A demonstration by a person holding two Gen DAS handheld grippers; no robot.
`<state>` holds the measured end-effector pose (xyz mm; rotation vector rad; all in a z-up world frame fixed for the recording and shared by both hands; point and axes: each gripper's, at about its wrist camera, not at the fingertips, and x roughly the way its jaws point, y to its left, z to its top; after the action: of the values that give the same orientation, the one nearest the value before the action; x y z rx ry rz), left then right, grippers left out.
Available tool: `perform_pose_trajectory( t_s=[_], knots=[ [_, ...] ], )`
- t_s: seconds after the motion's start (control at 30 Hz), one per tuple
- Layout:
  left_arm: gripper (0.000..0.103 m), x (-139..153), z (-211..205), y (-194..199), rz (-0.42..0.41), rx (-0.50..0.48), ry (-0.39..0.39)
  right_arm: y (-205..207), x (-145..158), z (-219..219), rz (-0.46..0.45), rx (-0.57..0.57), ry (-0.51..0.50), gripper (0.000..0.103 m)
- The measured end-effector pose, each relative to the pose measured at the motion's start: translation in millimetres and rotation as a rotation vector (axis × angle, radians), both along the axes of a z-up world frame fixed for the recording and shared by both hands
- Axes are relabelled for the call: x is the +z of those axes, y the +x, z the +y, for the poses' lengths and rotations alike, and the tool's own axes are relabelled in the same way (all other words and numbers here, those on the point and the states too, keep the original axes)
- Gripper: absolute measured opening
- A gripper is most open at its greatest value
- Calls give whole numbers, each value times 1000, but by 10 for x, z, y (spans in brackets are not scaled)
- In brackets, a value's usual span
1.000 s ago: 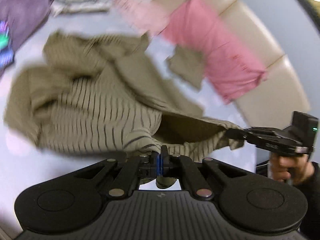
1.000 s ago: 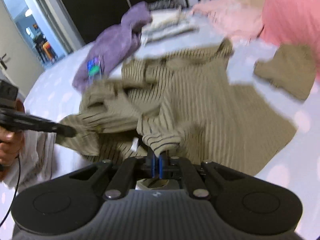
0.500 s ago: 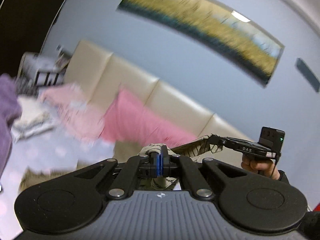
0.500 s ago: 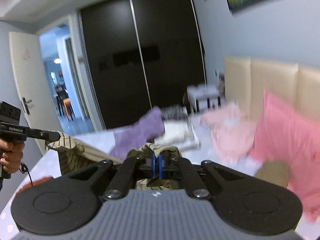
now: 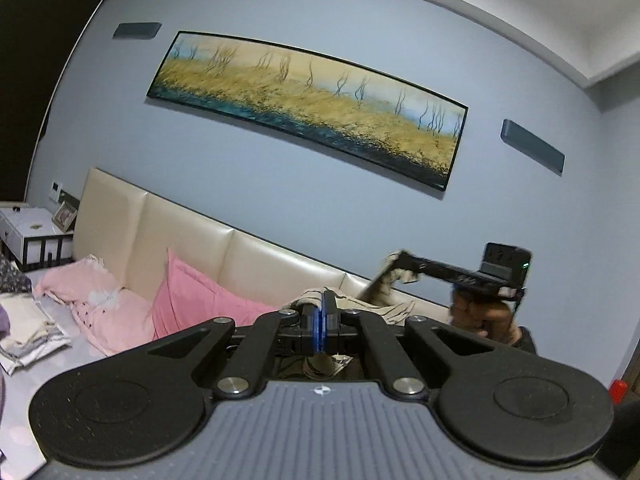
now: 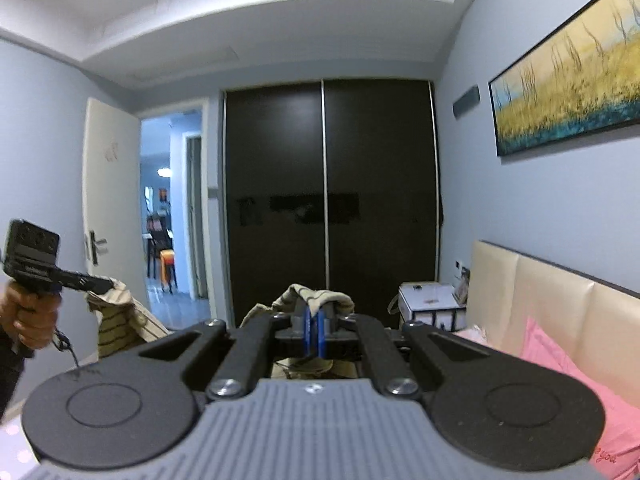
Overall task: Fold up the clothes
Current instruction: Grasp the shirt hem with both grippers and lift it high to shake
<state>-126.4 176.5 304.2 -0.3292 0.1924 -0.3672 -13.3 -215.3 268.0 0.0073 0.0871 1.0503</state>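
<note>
A: Any writing you can read?

B: Only a bit. On the pink pillow (image 6: pixel 560 364), low at the right edge of the right wrist view, there is cursive stitching that looks like "you"; the start is cut off. The camera block on the left gripper (image 6: pixel 105 285) has a printed line, too small to read.

A: Where is the striped shirt (image 6: pixel 120 320)?

B: Up in the air, held at two spots. The left gripper's fingers are pinched tight on one bunched edge, and the right gripper (image 6: pixel 314 312) is closed on another fold, with cloth humped over its blue pads (image 6: pixel 307 326).

A: And from the other side?

B: In the left wrist view the left gripper (image 5: pixel 324 308) has the tan cloth (image 5: pixel 376 304) wadded at its tips, and the right gripper (image 5: pixel 400 262) nips a striped corner to the right, in front of the cream headboard (image 5: pixel 192 248).

A: What changed?

B: A second ago the shirt lay spread on the bed and both cameras looked down at it. Now both look level, at the painting (image 5: pixel 312 104) and the dark wardrobe (image 6: pixel 328 200); the shirt has come up with them.

A: Which way does it run?

B: Stretched roughly sideways between the two grips, the rest hanging below, mostly hidden by the gripper bodies.
</note>
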Motion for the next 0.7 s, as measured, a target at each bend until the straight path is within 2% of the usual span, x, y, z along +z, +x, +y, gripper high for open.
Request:
perform_pose_trajectory(
  t_s=[0.13, 0.3, 0.37, 0.53, 0.63, 0.7],
  knots=[
    [0, 123, -51, 444, 43, 0, -2, -179, 116, -310, 8, -19, 17, 4],
    [0, 475, -383, 1339, 77, -67, 32, -602, 318, -677, -54, -97, 9, 4],
    [0, 696, -673, 1634, 61, -111, 49, -832, 451, -821, -97, -138, 13, 4],
    [0, 1184, -1261, 2092, -37, -238, 48, -1438, 837, -1094, -228, -233, 19, 4],
    [0, 1333, -1417, 2261, -61, -266, 55, -1715, 937, -1138, -270, -249, 18, 4],
    [0, 1383, -1428, 2387, -75, -284, 44, -1835, 911, -1068, -267, -219, 2, 4]
  ],
)
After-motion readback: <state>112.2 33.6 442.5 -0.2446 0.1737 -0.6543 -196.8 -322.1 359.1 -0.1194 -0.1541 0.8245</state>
